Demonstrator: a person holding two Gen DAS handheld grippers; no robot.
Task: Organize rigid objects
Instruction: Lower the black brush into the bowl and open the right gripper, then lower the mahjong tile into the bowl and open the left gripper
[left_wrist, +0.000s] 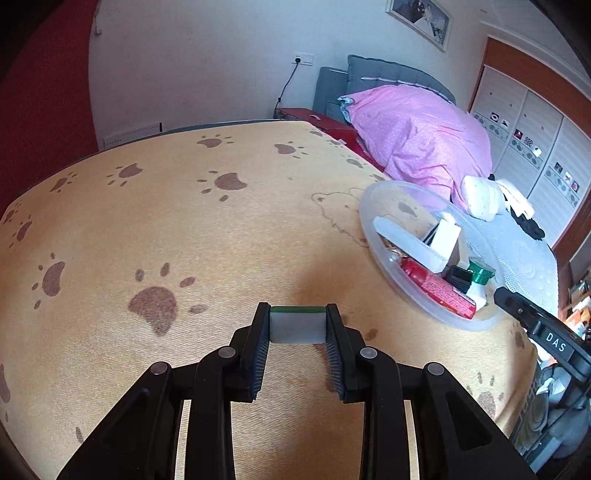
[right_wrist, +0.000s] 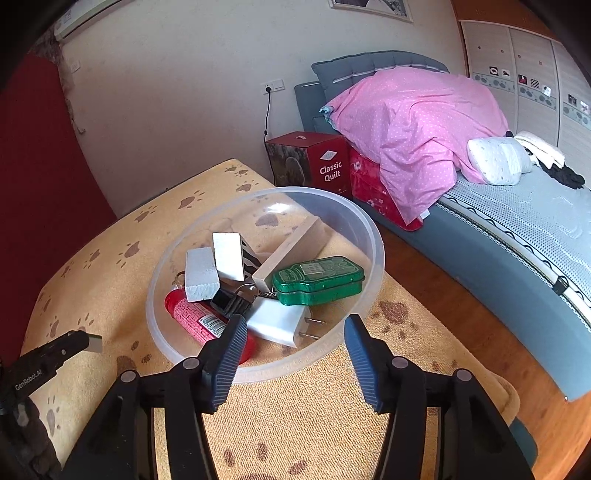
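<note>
My left gripper (left_wrist: 297, 325) is shut on a small whitish block with a green far edge (left_wrist: 297, 326), held just above the paw-print cloth. It also shows at the left of the right wrist view (right_wrist: 92, 342). A clear plastic bowl (left_wrist: 373, 206) sits to its right; in the right wrist view the bowl (right_wrist: 375, 236) holds a green tin (right_wrist: 319, 280), a white charger (right_wrist: 277, 320), a red tube (right_wrist: 197, 321), white blocks (right_wrist: 201, 275), a keyring and a black clip. My right gripper (right_wrist: 295, 332) is open and empty over the bowl's near rim.
The table wears an orange paw-print cloth (left_wrist: 147, 229). A bed with a pink quilt (right_wrist: 417, 118) stands to the right, with a red "Classic Quilt" box (right_wrist: 310, 162) beside it. The table edge (right_wrist: 461, 343) drops to wooden floor on the right.
</note>
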